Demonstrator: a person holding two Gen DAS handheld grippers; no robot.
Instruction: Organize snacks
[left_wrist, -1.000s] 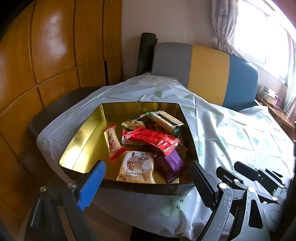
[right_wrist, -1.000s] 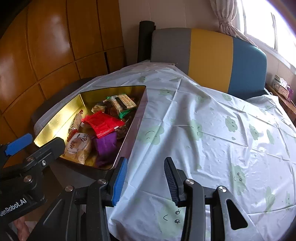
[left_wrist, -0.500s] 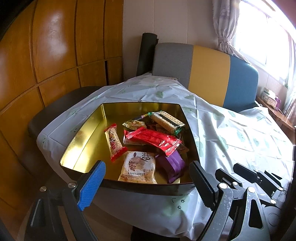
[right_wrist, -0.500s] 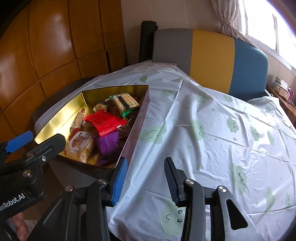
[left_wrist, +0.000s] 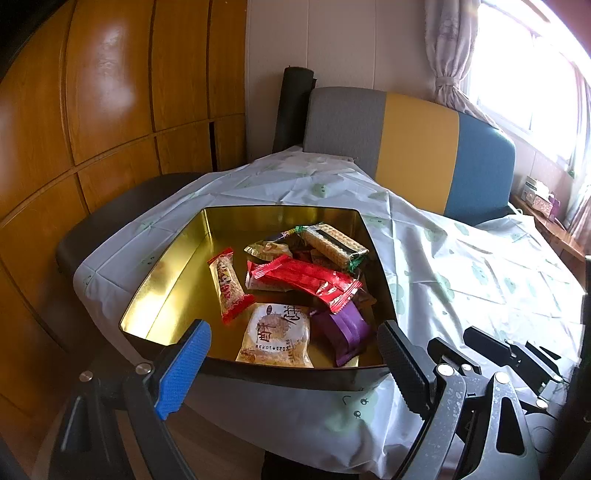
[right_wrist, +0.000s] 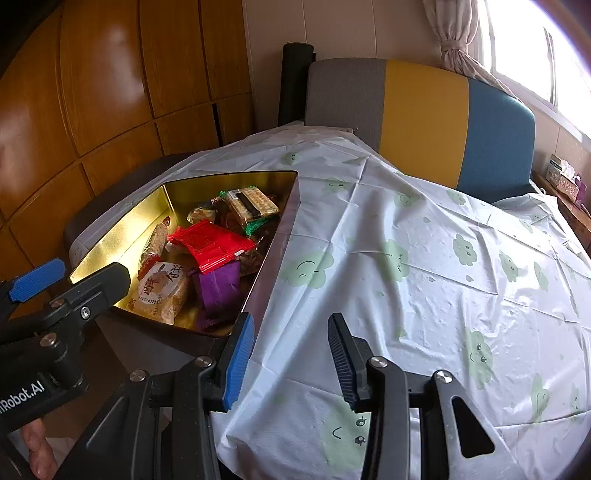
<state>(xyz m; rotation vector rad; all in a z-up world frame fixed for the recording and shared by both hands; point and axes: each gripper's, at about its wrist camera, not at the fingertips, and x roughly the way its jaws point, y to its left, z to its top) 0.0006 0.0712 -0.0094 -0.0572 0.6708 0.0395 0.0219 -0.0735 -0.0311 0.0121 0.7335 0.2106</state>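
An open gold-lined tin (left_wrist: 173, 280) sits on the left part of the table and holds several wrapped snacks. Among them are a long red pack (left_wrist: 306, 277), a red-ended bar (left_wrist: 227, 288), a round pastry pack (left_wrist: 275, 336), a purple pack (left_wrist: 347, 328) and a cracker pack (left_wrist: 332, 243). My left gripper (left_wrist: 291, 326) hovers at the tin's near rim, wide open and empty. My right gripper (right_wrist: 290, 321) hangs over the tablecloth just right of the tin (right_wrist: 273, 266), its jaws apart by a narrower gap, with nothing between them.
A white tablecloth (right_wrist: 424, 258) with green cloud faces covers the table to the right of the tin. A grey, yellow and blue chair back (right_wrist: 421, 118) stands behind the table. Wooden panels (left_wrist: 110, 110) line the left wall, and a dark seat (left_wrist: 110, 221) sits below them.
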